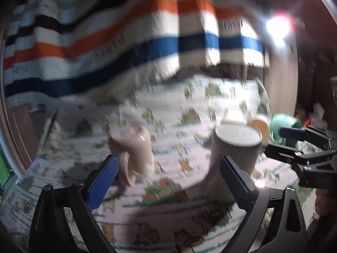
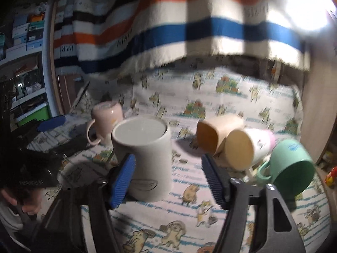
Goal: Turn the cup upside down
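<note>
Between the blue pads of the right tool [image 2: 168, 176] stands the grey cup [image 2: 145, 154], upright with its mouth up and its long axis vertical. The left pad [image 2: 122, 181] lies against or just beside the cup's wall, while the right pad stands clear of it, so the jaws are spread wide and grasp nothing yet; whether the near pad truly touches I cannot tell through the blur. That cup sits directly ahead of the right tool, which is plainly the nearer one. From the left wrist view the same cup [image 1: 236, 147] lies ahead and to the right, just beyond the right finger of the left tool [image 1: 166, 183], which is likewise released and empty, with a pink mug [image 1: 132, 147] already standing mouth down just ahead of its left finger. Farther right on the patterned cloth [image 2: 189, 210] over the counter lie a tan cup [image 2: 219, 135], a white cup [image 2: 248, 147] and a green mug [image 2: 292, 166], all tipped on their sides, close together. A striped blanket [image 2: 189, 25] hangs behind. My judgement: closing on the grey cup's wall comes next, then a turn about the grip.
</note>
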The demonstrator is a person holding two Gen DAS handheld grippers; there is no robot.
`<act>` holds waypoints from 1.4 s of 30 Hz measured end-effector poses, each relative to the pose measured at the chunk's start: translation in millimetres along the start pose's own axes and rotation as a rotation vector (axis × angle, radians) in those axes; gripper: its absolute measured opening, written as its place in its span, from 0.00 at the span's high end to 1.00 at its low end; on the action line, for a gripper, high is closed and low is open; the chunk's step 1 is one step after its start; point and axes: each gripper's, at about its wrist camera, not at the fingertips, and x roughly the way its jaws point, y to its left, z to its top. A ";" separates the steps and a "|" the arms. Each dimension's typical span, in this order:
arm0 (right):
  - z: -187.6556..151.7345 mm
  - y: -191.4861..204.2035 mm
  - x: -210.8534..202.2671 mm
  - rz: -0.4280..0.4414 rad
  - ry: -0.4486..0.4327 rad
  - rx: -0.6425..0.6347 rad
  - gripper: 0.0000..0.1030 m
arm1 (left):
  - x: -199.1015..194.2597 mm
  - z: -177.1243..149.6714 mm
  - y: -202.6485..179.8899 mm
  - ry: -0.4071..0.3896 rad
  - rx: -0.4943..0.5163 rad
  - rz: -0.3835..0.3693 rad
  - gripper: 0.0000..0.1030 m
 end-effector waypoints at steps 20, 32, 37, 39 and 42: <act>-9.5 -10.8 -16.3 -0.119 -0.134 0.030 0.00 | -5.1 -7.9 8.3 -0.094 -0.055 0.004 0.00; -10.7 -13.9 -18.8 -0.100 -0.132 0.023 0.00 | 5.3 -10.0 10.5 -0.038 -0.070 0.013 0.00; -10.4 -13.3 -18.3 -0.098 -0.131 0.023 0.00 | 6.4 -10.1 11.3 -0.039 -0.071 0.017 0.00; -9.9 -12.0 -18.4 -0.093 -0.132 0.020 0.00 | 6.6 -10.2 11.3 -0.040 -0.070 0.017 0.00; -9.0 -10.6 -17.6 -0.093 -0.130 0.020 0.00 | 5.7 -10.6 11.6 -0.045 -0.069 0.015 0.00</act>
